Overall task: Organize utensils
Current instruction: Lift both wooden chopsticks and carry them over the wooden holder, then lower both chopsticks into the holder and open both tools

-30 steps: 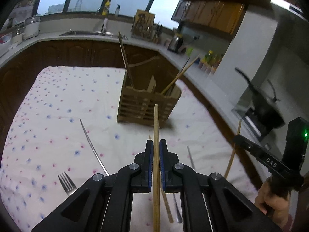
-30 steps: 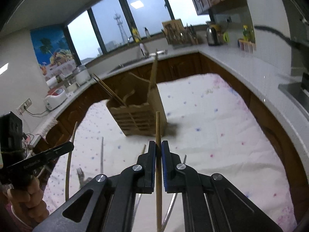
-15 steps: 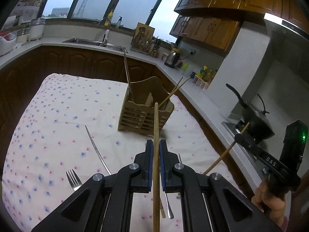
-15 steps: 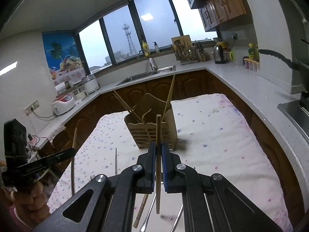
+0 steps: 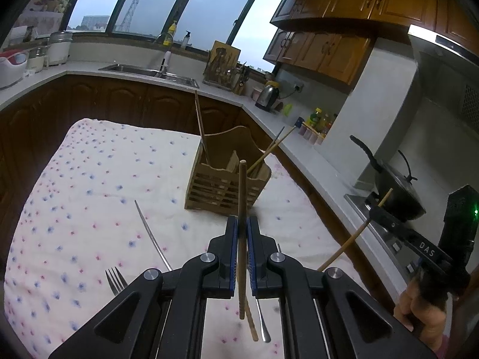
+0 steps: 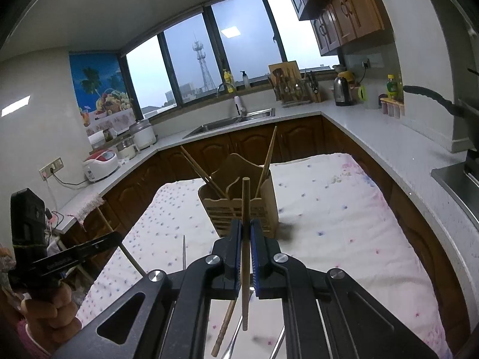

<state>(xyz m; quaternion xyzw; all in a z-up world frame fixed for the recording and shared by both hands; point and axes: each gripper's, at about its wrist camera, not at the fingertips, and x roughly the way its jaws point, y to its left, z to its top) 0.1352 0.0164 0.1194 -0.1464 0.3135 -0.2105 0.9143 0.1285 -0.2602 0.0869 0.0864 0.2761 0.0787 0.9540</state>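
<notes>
My left gripper (image 5: pixel 242 224) is shut on a wooden chopstick (image 5: pixel 242 191) that stands upright between its pads, above the flowered cloth. Beyond it stands the slatted wooden utensil holder (image 5: pixel 227 179) with a few chopsticks leaning inside. My right gripper (image 6: pixel 246 227) is likewise shut on a second upright chopstick (image 6: pixel 245 200), facing the same holder (image 6: pixel 239 206). In the left wrist view the right gripper (image 5: pixel 377 206) appears at the far right, its chopstick (image 5: pixel 353 239) slanted. The left gripper (image 6: pixel 113 236) shows at the left of the right wrist view.
On the cloth lie a fork (image 5: pixel 115 279), a long metal handle (image 5: pixel 149 233), a loose chopstick (image 5: pixel 251 320) and a spoon (image 5: pixel 263 320). A counter with a sink (image 6: pixel 233 121) wraps around behind. A black wok (image 5: pixel 395 188) sits on the stove at the right.
Both grippers have lifted with their chopsticks and tipped upward, so more of the kitchen shows. The right gripper's chopstick now slants instead of hanging straight. Little moved in the last half second.
</notes>
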